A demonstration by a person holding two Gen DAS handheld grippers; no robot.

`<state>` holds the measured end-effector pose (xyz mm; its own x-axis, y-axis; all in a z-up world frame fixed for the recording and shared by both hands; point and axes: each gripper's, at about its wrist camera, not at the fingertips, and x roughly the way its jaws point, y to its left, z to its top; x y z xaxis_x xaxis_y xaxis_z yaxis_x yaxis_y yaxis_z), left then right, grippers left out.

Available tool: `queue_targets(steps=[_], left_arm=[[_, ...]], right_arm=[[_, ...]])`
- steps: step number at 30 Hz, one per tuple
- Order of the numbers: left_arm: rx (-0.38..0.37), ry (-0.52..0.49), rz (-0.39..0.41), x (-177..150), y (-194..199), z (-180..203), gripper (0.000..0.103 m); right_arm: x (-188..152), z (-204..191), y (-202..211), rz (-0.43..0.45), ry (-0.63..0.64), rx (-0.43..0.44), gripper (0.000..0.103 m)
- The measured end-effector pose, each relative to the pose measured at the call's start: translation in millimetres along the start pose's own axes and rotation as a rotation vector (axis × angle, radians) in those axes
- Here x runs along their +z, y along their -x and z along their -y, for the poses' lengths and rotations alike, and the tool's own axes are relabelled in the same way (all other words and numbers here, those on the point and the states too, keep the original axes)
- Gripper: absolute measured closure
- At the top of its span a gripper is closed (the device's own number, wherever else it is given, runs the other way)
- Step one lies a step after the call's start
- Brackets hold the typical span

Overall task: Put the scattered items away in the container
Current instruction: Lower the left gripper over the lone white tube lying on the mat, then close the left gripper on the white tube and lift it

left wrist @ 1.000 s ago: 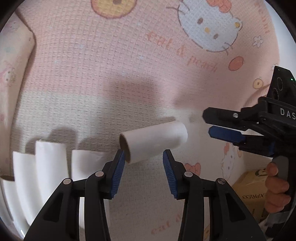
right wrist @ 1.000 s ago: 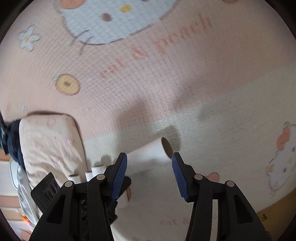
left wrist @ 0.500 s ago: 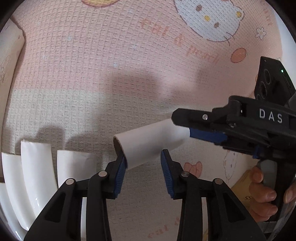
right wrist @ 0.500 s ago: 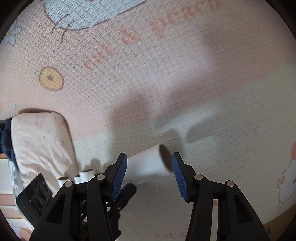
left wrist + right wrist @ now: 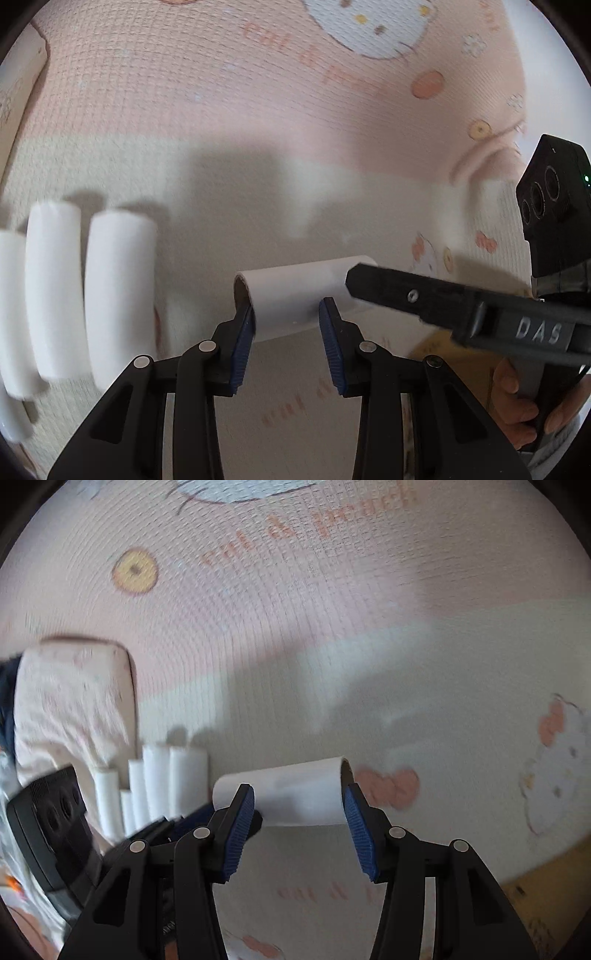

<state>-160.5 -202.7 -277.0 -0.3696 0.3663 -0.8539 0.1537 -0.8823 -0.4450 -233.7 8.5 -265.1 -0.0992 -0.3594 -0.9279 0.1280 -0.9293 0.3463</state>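
Observation:
A white paper roll with a brown cardboard core (image 5: 295,295) is held off the pink and cream cartoon mat. My left gripper (image 5: 286,317) is shut on the roll's left end. My right gripper (image 5: 297,801) is open, its jaws on either side of the roll's other end (image 5: 295,794); in the left wrist view its black finger (image 5: 406,295) overlaps that end. Whether the right pads touch the roll I cannot tell. Several more white rolls (image 5: 114,280) lie side by side on the mat at the left, also in the right wrist view (image 5: 159,779).
A tan cardboard box (image 5: 454,354) sits low at the right behind the right gripper; its edge also shows in the right wrist view (image 5: 535,904). A pink patterned cushion (image 5: 70,701) lies at the left beyond the rolls. A hand (image 5: 524,402) holds the right gripper's handle.
My left gripper has closed on the roll and lifted it off the mat, away from the other rolls. My right gripper has moved in around the roll's far end.

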Motion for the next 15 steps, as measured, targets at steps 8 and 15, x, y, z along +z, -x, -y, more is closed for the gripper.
queue_targets(steps=[8, 15], left_arm=[[-0.003, -0.068, -0.014, -38.4, 13.1, 18.4, 0.065], [-0.033, -0.116, -0.07, -72.7, 14.8, 25.1, 0.065]], right_arm=[[-63.3, 12.3, 14.4, -0.002, -0.05, -0.012, 0.055], [-111.6, 22.8, 26.2, 0.013, -0.11, -0.002, 0.055]])
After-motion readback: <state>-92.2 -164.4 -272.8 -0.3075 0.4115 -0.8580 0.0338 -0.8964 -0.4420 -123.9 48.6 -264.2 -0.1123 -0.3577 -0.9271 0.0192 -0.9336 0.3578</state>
